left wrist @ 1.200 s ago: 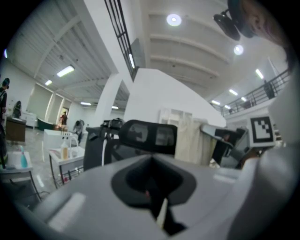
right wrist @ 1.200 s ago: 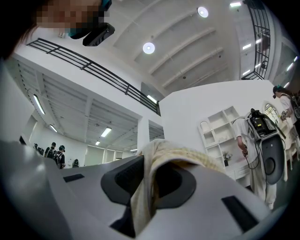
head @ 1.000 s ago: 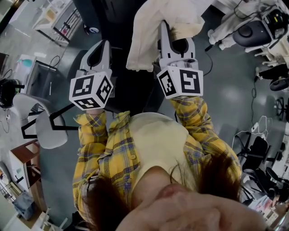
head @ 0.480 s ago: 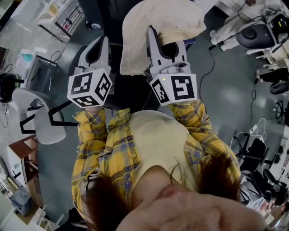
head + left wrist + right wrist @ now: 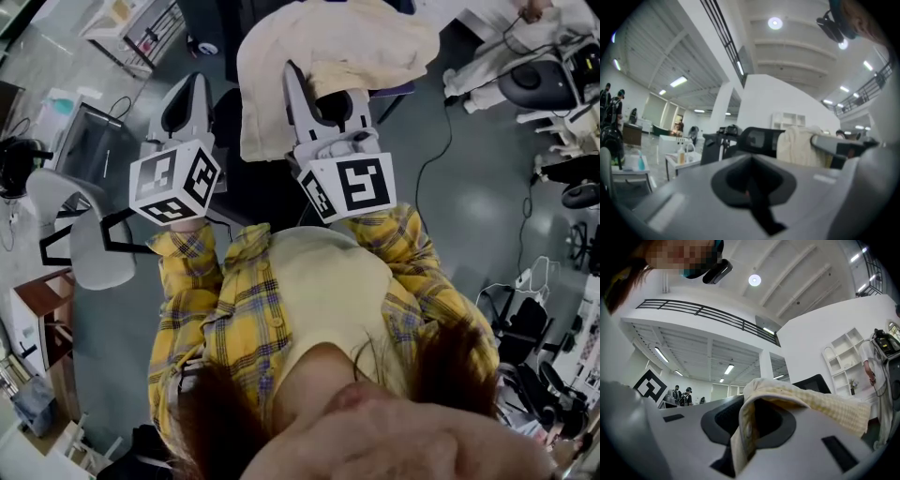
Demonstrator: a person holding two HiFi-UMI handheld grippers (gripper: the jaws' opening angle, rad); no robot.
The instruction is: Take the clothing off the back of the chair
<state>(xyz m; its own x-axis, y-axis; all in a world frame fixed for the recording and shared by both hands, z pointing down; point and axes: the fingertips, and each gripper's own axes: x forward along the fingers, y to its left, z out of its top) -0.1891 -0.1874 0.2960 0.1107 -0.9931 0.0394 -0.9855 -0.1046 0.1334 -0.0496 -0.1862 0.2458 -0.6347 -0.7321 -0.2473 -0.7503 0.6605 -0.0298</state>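
While grey glossy floor (image 5: 469, 187) fills the open hall, a white chair (image 5: 89, 244) sits at 9 o'clock and the black chair (image 5: 267, 178) at 12. Right gripper (image 5: 298, 84) pinches cream clothing (image 5: 328, 47), held over the black chair. Left gripper (image 5: 190, 89) pressed together, empty. Geometric black wall emblem (image 5: 649, 384), no letters legible.

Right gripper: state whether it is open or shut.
Shut on the cream garment. In the right gripper view the right gripper has the fabric's edge pinched between its fingers, the rest draped over them.
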